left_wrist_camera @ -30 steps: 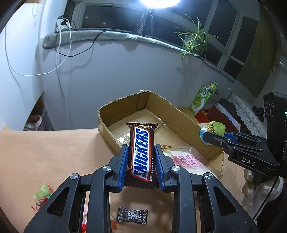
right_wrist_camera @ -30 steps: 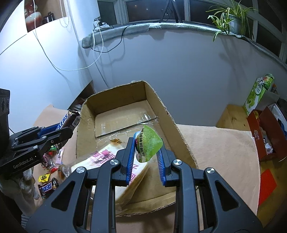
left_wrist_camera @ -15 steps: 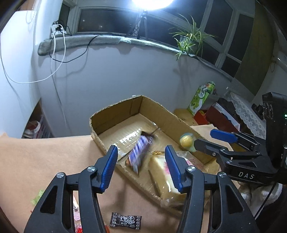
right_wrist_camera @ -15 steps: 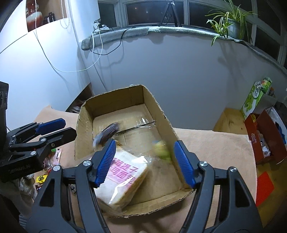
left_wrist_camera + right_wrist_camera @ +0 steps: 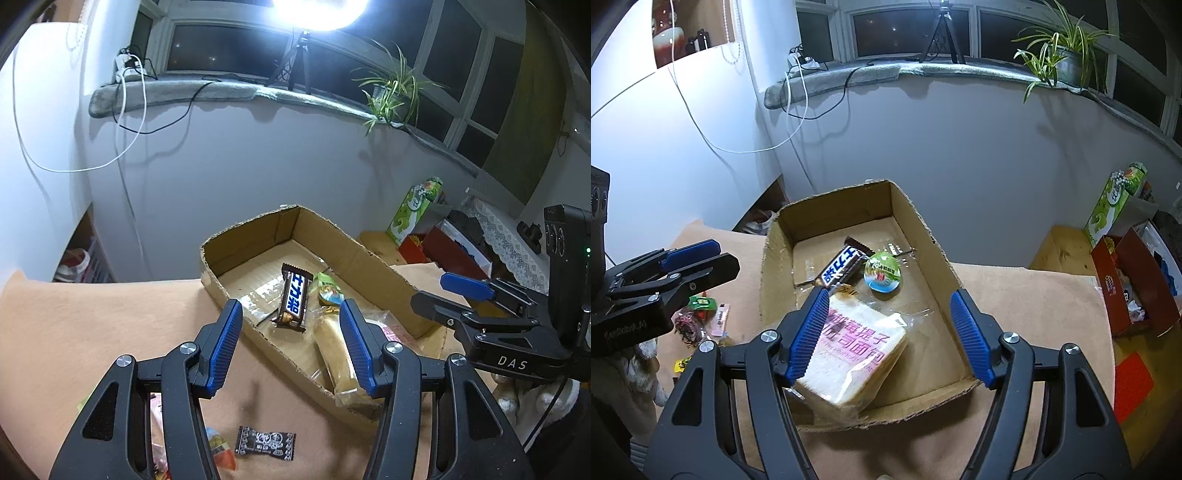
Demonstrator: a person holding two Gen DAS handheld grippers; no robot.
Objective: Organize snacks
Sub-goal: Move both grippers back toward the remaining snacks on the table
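Note:
An open cardboard box sits on the tan cloth. Inside it lie a brown chocolate bar, a green-lidded jelly cup and a bagged loaf of sliced bread. My left gripper hovers open over the box's near left edge, nothing between its fingers. My right gripper hangs open above the bread at the box's near end, holding nothing. Each gripper shows in the other's view: the right gripper at the right, the left gripper at the left.
A black wrapped candy and other loose snacks lie on the cloth left of the box. A green carton and a red box stand on the floor to the right. A white wall rises close behind the box.
Both grippers opened. The chocolate bar dropped from the left one and the jelly cup from the right one; both now lie in the box.

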